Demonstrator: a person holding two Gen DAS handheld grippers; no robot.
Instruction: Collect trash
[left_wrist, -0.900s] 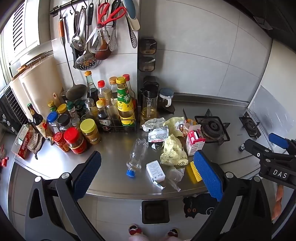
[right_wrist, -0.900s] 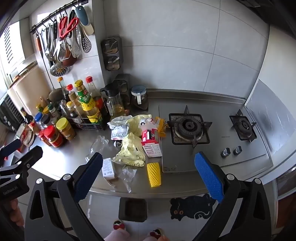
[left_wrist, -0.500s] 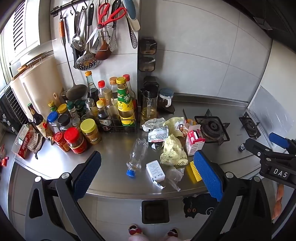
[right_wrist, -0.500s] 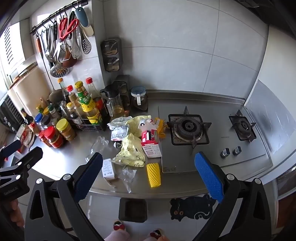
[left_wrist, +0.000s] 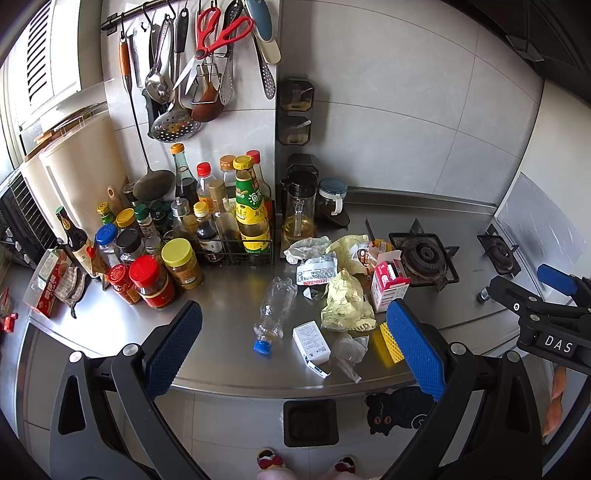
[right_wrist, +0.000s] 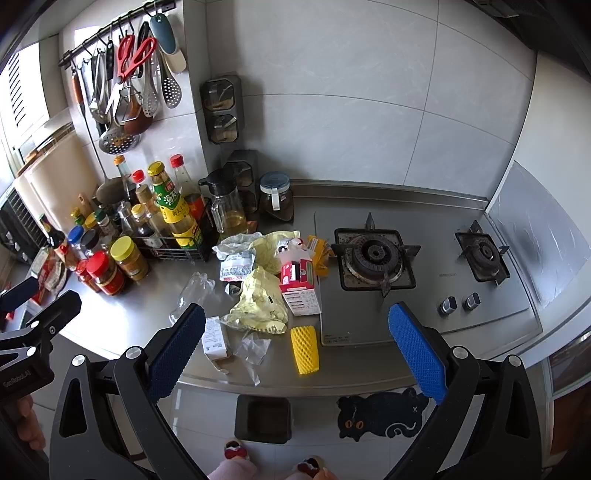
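Note:
Trash lies on the steel counter (left_wrist: 221, 332): an empty plastic bottle (left_wrist: 275, 310) with a blue cap, a small white box (left_wrist: 311, 341), crumpled yellow paper (left_wrist: 345, 304), a red-and-white carton (left_wrist: 388, 284), a yellow foam net (right_wrist: 304, 349), clear wrappers (right_wrist: 253, 349) and a white packet (left_wrist: 316, 271). My left gripper (left_wrist: 291, 350) is open and empty, held above the counter's front edge. My right gripper (right_wrist: 295, 350) is open and empty, also above the front edge. A black bin (right_wrist: 263, 419) stands on the floor below.
Sauce bottles and jars (left_wrist: 236, 206) crowd the back left in a wire rack. Utensils (left_wrist: 199, 66) hang on the wall. A gas hob (right_wrist: 373, 256) with two burners fills the right side. A cat-shaped mat (right_wrist: 384, 417) lies on the floor.
Nothing has visibly changed beyond a very slight drift of both views.

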